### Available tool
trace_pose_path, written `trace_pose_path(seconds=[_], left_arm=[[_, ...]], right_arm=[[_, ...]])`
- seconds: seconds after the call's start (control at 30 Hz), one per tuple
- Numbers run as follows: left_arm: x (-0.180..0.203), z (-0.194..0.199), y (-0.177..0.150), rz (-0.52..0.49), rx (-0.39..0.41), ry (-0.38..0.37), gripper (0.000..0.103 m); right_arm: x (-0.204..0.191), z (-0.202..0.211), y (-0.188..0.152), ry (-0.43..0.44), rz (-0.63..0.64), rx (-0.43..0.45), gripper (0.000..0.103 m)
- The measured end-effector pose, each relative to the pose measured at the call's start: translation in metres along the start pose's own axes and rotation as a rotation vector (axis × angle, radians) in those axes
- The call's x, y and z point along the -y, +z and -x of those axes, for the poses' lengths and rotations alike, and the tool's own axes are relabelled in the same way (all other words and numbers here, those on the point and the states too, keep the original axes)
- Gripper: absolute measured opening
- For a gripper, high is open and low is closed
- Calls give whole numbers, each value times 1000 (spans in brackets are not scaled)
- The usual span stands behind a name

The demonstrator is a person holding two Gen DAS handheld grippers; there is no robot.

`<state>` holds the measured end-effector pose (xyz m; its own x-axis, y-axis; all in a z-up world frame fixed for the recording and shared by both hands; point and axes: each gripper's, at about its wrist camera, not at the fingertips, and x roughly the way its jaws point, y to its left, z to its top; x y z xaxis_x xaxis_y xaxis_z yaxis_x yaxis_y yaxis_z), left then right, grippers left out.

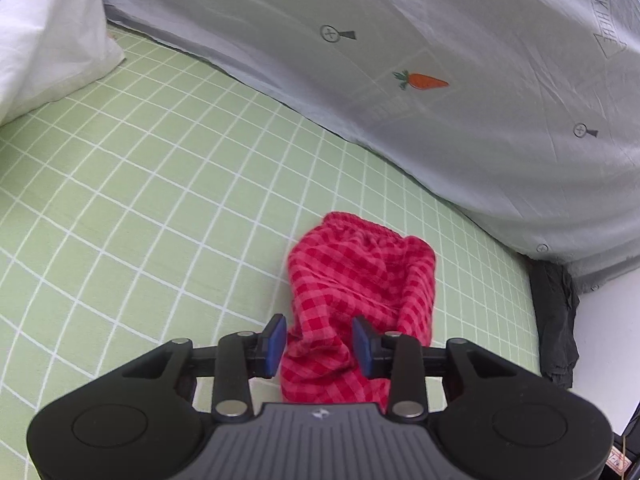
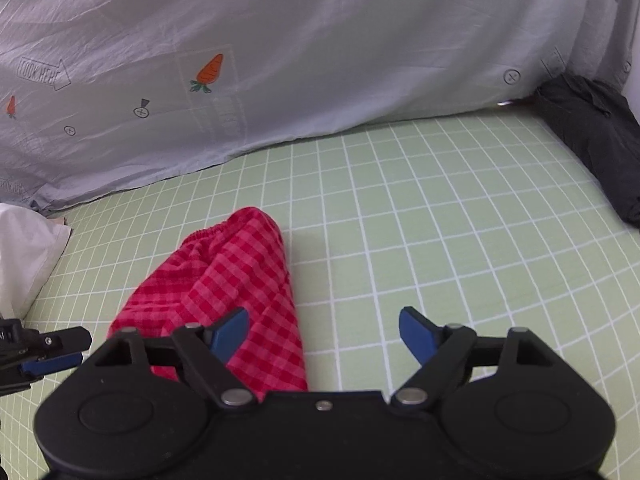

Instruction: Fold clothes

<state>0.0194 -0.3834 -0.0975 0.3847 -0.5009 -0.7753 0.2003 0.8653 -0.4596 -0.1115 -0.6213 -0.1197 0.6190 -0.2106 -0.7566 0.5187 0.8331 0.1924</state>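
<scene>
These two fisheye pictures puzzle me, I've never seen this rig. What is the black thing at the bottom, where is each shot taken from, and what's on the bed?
There is no robot here: a person holds a two-finger tool in each hand, and each tool carries a camera looking forward along its blue-padded fingers. The black shape at the bottom of each picture is the tool itself.

One picture comes from the left tool, the other from the right tool. Both are open and grip nothing. The left tool's fingers stand on either side of the near end of the red checked shorts, without closing on them. The right tool is beside the shorts.

The shorts lie bunched on a green grid bedsheet. Behind is a grey quilt with carrot prints, a white pillow to one side, and a dark garment at the bed's edge.
</scene>
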Motion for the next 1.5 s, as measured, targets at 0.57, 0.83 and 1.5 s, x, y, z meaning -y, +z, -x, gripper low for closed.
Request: trace_pose_path(seconds=[0.57,0.83,1.5], left_arm=[[-94,11,5,58,-100,78,54],[-115,7,12,30,-124,95,55],[-31,-14,-10,-108,-105,65,55]], right_arm=[[-156,-24,-15,-42,320,53,84],[-183,-38,-35,-84,368,-3,55],[63,49,1,-47,-150,131,5]])
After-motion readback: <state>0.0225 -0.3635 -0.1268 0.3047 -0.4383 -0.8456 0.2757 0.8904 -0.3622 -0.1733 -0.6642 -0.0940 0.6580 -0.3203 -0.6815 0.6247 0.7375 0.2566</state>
